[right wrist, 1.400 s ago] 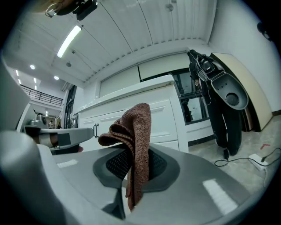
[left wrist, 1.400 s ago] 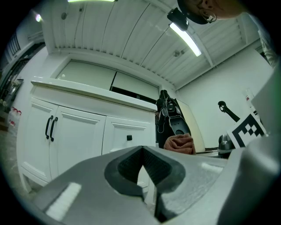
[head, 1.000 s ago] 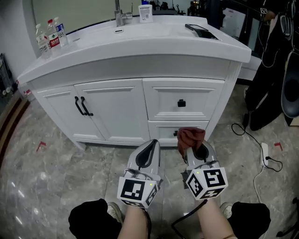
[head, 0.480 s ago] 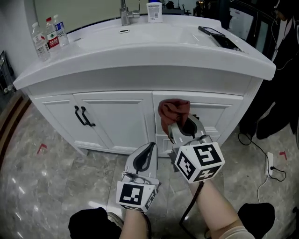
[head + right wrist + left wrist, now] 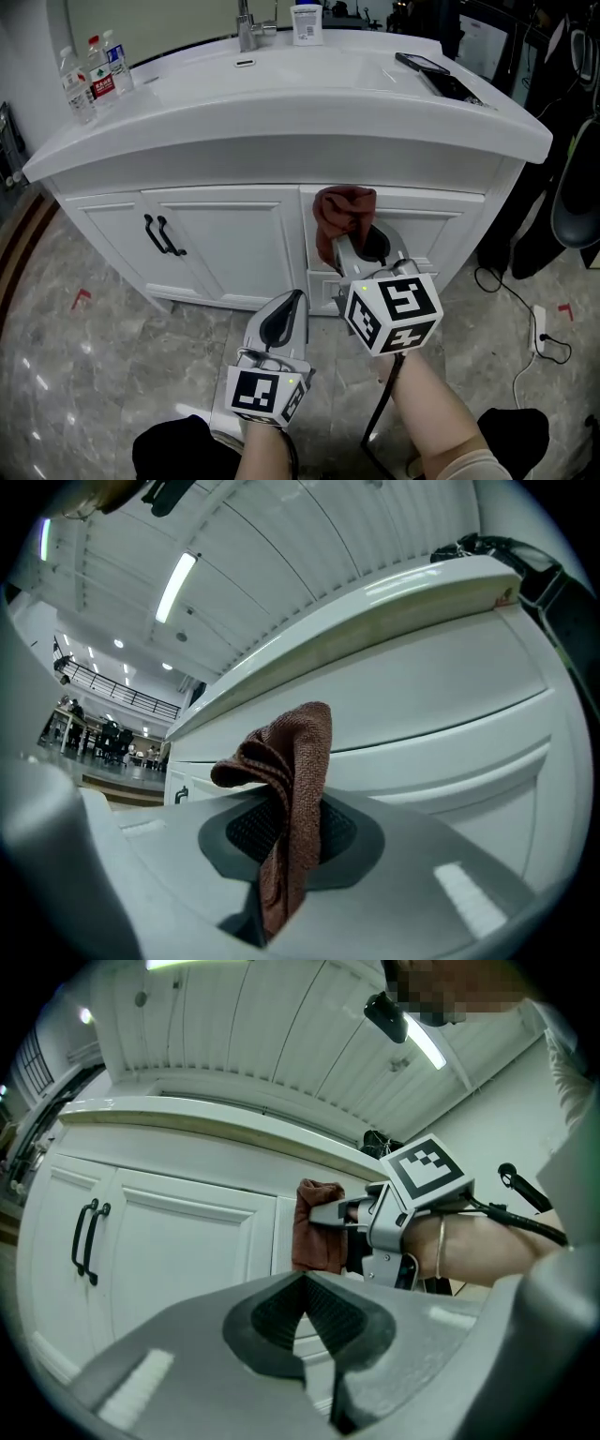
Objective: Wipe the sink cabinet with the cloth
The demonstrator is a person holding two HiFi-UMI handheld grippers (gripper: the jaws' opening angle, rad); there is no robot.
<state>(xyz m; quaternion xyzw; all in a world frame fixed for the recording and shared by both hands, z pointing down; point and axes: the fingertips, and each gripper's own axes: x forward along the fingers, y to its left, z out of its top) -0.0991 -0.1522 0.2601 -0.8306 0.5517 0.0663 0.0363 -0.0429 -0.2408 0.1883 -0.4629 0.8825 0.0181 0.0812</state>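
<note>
R tongs point(image 5: 352, 243) tight round cloth point(image 5: 343, 210)

The countertop point(image 5: 281, 141) jutted out over the sink cabinet point(image 5: 225, 248), capping the room above the drawers. The right gripper point(image 5: 358, 246), clamped on the cloth point(image 5: 345, 211), sat close before the top drawer, just under that overhang. Left of it the door panels offered flat passage, broken only by two black handles point(image 5: 159, 234) standing proud. The left gripper point(image 5: 284, 319), jaws together, hung lower, over the floor point(image 5: 84, 356). To the right, dark hanging gear point(image 5: 562, 178) and a white power strip point(image 5: 539, 321) crowded the cabinet's corner. Bottles point(image 5: 94, 66), a faucet point(image 5: 248, 28) and a dark flat device point(image 5: 441, 77) occupied the top.
</note>
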